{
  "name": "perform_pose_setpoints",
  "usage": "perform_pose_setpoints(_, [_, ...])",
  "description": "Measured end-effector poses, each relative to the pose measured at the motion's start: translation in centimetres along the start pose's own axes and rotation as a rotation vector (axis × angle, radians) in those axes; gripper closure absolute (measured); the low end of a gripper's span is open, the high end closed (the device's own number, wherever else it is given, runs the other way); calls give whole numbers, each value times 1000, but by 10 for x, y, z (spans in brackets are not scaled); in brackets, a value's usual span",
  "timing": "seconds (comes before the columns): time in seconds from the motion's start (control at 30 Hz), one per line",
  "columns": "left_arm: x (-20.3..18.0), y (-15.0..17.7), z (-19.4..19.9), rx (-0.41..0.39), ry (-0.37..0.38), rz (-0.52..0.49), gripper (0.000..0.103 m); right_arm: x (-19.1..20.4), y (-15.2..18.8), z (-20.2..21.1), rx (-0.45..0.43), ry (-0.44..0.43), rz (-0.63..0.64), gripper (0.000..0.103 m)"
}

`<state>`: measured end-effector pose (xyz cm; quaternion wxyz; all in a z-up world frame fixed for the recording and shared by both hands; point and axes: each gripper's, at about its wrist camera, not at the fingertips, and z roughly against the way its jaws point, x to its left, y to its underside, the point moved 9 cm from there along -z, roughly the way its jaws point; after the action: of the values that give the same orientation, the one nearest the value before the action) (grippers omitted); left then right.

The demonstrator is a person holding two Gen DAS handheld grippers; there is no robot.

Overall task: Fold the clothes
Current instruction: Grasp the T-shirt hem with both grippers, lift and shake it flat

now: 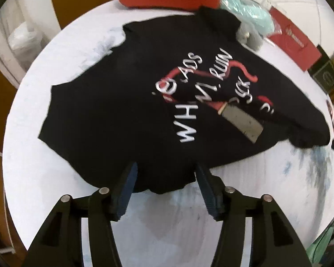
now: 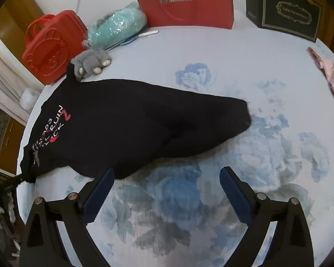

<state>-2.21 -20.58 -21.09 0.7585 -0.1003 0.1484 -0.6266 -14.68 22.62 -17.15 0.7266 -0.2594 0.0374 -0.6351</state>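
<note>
Left tool (image 1: 164, 173) parted over black shirt (image 1: 127, 93); right tool (image 2: 167, 178) wide, empty.

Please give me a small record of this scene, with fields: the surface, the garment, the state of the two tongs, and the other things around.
surface: bed sheet, pale with blue flower print
garment: black T-shirt, lying partly folded, white and red print facing up
left tongs: open, near edge of the shirt between the pads, not pinched
right tongs: wide open over bare sheet, beside the shirt
far side: red plastic case, teal bundle in plastic, grey plush toy, red paper bag, black box
</note>
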Motion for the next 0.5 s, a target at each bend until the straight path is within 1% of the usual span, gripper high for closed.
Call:
perform_pose_setpoints(0.07, [-4,2,-4,0,-9,-22,40,4,-7,-6,-7,-27,-14,7])
perform_pose_setpoints(0.17, [-6,-2,-12,-20,-45,-38,40,11,-18,-19,-5,-52,-16,7])
perform_pose_setpoints(0.2, [-5,-5,-14,-28,-63,-36,52,14,-21,-26,15,-59,-5,14])
perform_pose_setpoints(0.23, [-4,-8,-16,-32,-89,-33,59,17,-22,-32,31,-59,7,24])
perform_pose_setpoints(0.27, [-3,-11,-16,-34,-107,-33,68,20,-25,-37,42,-37,36,55])
perform_pose_setpoints(0.3, [-3,-15,-14,-39,-108,-30,84,23,-27,-41,52,-13,67,69])
perform_pose_setpoints(0.33, [-3,-19,-11,-46,-104,-27,89,25,-31,-42,54,23,107,72])
perform_pose_setpoints(0.37, [-4,-23,-7,-49,-96,-26,91,28,-37,-39,43,50,145,81])
perform_pose_setpoints(0.4, [-5,-28,-2,-57,-89,-27,92,31,-49,-30,7,70,179,85])
perform_pose_setpoints(0.47, [-9,-43,15,-101,-73,-31,92,36,-78,-4,-91,97,219,88])
perform_pose_setpoints(0.5, [-12,-51,22,-118,-57,-31,92,36,-102,14,-154,132,236,100])
